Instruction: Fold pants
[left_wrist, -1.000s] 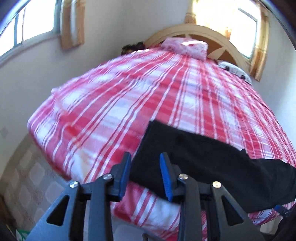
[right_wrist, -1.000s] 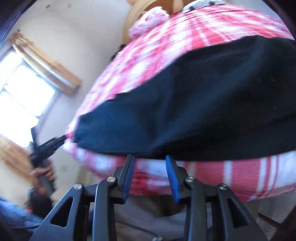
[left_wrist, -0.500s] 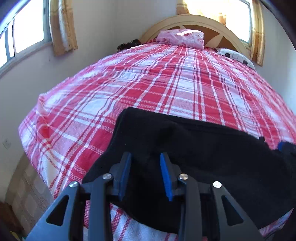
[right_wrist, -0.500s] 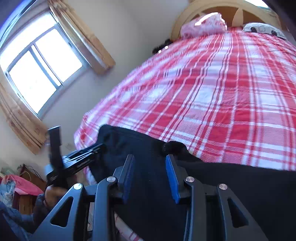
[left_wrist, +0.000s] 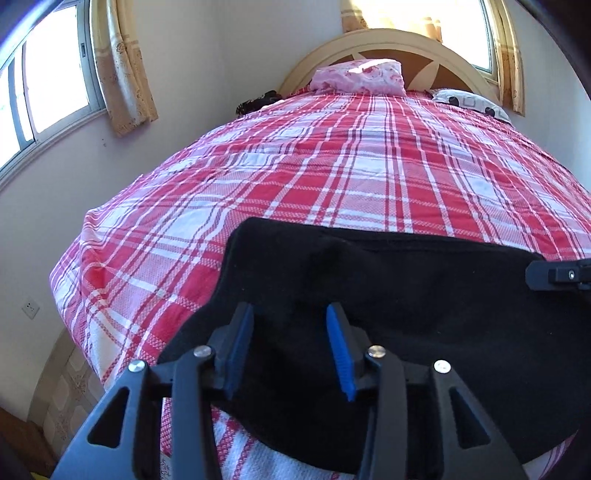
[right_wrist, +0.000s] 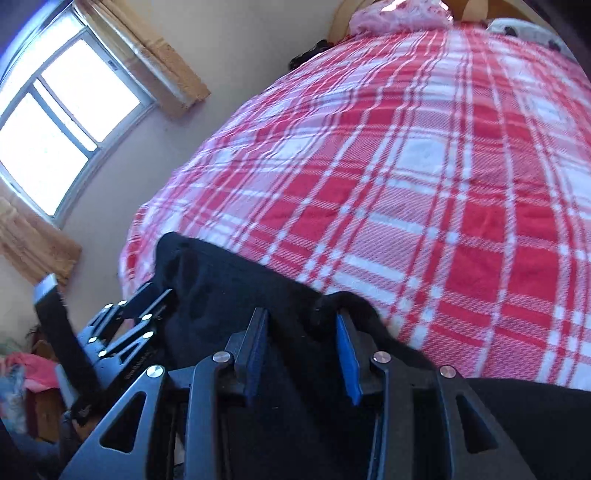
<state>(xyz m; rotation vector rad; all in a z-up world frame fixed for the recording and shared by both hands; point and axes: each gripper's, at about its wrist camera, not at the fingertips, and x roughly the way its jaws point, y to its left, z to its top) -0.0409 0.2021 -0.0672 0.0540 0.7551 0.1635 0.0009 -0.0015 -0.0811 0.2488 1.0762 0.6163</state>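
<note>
Black pants (left_wrist: 406, 288) lie flat across the near end of a red plaid bed (left_wrist: 332, 166). My left gripper (left_wrist: 290, 321) hovers over their left part. Its jaws are opening, the blue pads apart with flat cloth under the gap and nothing pinched. In the right wrist view my right gripper (right_wrist: 301, 317) stands open over the pants (right_wrist: 221, 280) at their far edge, and a small raised fold of cloth (right_wrist: 340, 301) sits at the tip of its right pad. The left gripper (right_wrist: 147, 306) shows close by on the left. Part of the right gripper (left_wrist: 554, 275) shows at the left view's right edge.
A pink pillow (left_wrist: 358, 75) and a patterned pillow (left_wrist: 469, 101) lie by the curved headboard (left_wrist: 388, 40) at the far end. A wall with a curtained window (right_wrist: 62, 122) runs along the bed's left side. The bed's near left corner drops to a tiled floor (left_wrist: 62, 391).
The left gripper came in over the pants and lower, and its jaws spread a little. The right gripper swung from the bed's near edge to the pants' far edge, close to the left gripper.
</note>
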